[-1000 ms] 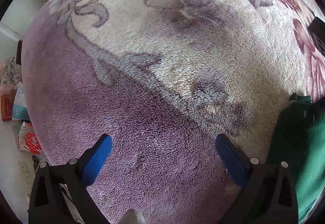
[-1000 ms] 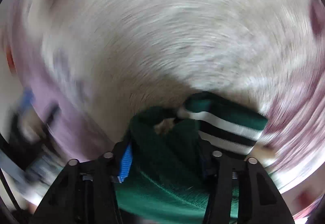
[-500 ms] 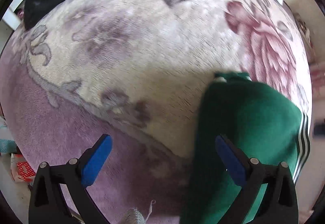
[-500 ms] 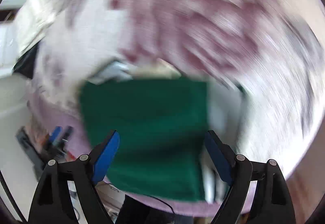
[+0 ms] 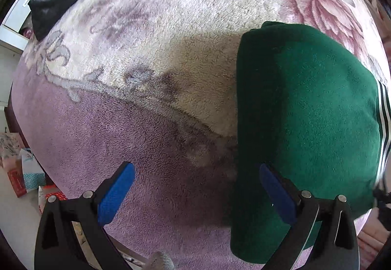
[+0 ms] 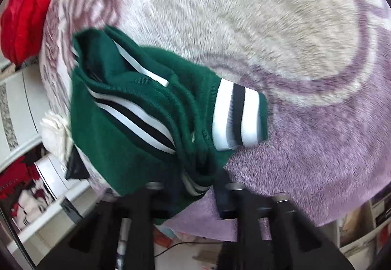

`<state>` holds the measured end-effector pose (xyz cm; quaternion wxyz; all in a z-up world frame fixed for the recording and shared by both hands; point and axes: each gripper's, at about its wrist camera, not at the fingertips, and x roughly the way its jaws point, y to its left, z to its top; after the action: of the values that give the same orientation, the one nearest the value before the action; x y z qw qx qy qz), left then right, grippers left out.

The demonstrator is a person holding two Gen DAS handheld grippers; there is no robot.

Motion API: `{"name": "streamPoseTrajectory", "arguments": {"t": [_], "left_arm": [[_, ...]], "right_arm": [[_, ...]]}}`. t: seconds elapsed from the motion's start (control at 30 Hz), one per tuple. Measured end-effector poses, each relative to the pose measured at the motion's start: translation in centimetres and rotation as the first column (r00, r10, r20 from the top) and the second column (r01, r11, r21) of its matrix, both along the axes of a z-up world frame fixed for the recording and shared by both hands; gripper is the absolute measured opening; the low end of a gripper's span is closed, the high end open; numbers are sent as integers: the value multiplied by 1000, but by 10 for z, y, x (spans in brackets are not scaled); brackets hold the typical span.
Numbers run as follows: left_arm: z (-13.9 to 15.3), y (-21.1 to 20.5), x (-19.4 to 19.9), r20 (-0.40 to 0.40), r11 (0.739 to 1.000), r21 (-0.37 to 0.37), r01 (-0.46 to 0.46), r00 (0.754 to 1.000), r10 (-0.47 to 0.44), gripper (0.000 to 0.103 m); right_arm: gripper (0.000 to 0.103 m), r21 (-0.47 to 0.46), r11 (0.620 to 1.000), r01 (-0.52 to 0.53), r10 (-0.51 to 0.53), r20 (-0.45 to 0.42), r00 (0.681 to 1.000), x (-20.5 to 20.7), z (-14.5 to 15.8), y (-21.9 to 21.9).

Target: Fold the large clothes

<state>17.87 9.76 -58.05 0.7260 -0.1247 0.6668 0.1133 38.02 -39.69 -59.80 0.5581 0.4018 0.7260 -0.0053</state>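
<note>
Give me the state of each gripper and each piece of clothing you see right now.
Left gripper: open, holding nothing.
Right gripper: shut on the green sweater.
Green sweater: folded into a bundle on the blanket.
Red garment: bunched at the blanket's edge.

No legible text, label, brand or number in either view
</note>
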Motion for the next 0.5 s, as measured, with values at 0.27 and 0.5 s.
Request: {"name": "streamPoseTrajectory", "arguments": {"t": [0.27, 0.5], "left_arm": [[-4, -17, -6, -6, 1000, -26, -16, 1000, 16, 103], [-9, -3, -13, 94, 959, -269, -86, 989, 115, 103]], "right_arm": [[34, -66, 948, -311, 309, -37, 950, 48, -17, 11], [103, -156, 837, -525, 547, 215, 809, 111, 10, 32]]}}
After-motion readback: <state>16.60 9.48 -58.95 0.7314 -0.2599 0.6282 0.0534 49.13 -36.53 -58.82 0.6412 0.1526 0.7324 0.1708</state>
